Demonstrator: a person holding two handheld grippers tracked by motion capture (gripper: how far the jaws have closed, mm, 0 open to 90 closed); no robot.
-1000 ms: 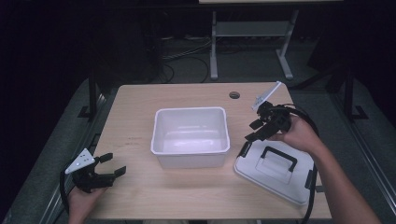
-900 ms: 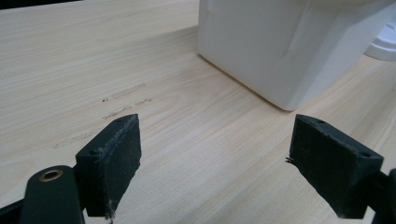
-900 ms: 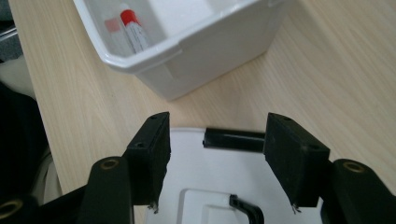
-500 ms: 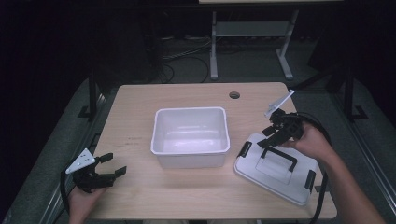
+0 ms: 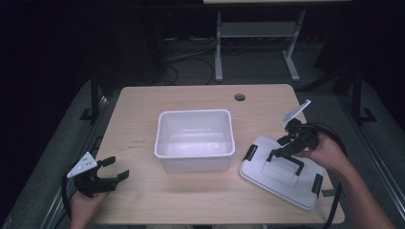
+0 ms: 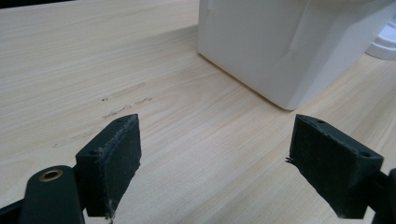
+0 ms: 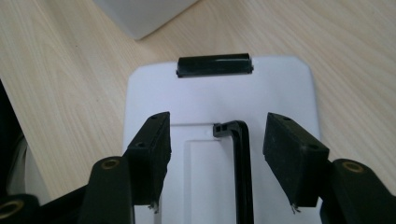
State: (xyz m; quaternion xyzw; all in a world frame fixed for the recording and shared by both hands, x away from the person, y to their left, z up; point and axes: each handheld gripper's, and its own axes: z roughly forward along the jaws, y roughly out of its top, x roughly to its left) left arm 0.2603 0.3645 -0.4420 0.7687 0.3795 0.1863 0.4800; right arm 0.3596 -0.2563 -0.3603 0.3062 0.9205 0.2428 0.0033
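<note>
White plastic bin (image 5: 195, 138) is seen mid-surface, open-topped, nothing inside; inner walls and floor are bare. One lower corner of it is seen in the left gripper view (image 6: 285, 46), standing flat on the wooden surface (image 5: 143, 109).

Lid (image 5: 282, 171) is laid flat on the surface just right of the bin, apart from it, turned at an angle to the surface's edge. White, rectangular, rounded corners, a recessed panel in the middle. Black carry handle (image 5: 285, 160) is mounted across the middle; black latch clips are fitted at the short ends (image 5: 249, 152) (image 5: 317, 184). In the right gripper view the handle (image 7: 242, 158) is seen as a black bar running up between the jaws, one clip (image 7: 215, 64) beyond it.

Right tongs (image 5: 286, 150) are held open over the lid, jaws astride the handle, pads not pressed on it.

Left tongs (image 5: 113, 168) are held open near the surface's front-left corner, nothing between the jaws, well apart from the bin.
</note>
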